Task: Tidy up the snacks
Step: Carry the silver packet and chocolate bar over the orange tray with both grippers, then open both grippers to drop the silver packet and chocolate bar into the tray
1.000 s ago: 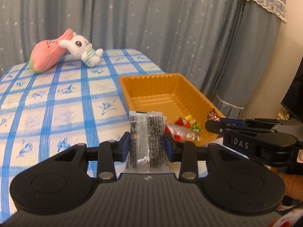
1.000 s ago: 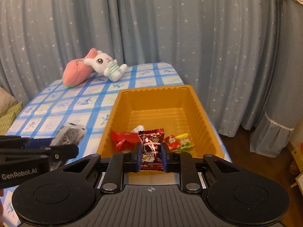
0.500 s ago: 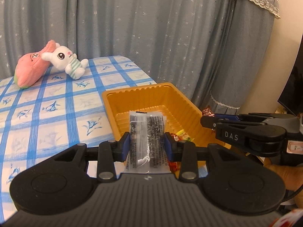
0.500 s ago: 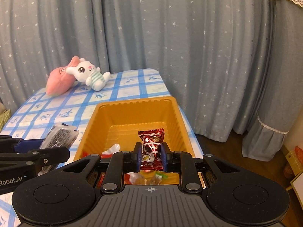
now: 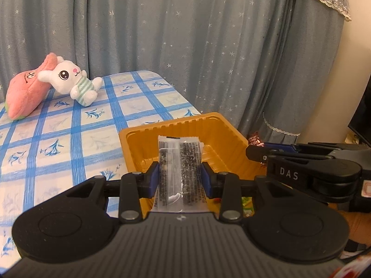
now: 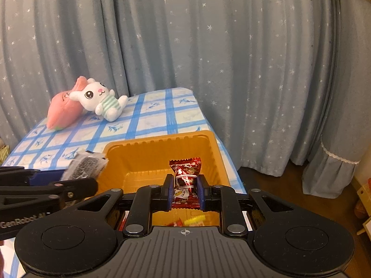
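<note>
L gripper [image 5: 180,180] is gripping a clear sachet w/ dark contents [image 5: 179,173], upright between the pads. R gripper [image 6: 184,191] is pinching a red candy pack [image 6: 186,180]. Both packs are hanging over the orange tray [image 6: 160,159], which lies just ahead of and below the fingers (a few candies [image 6: 185,222] already inside, near end). Judgement: drop step. Keep each pack inside the rim before opening; release one at a time, low, so the light wrappers aren't bouncing out onto the checked surface [image 5: 76,134].
</note>
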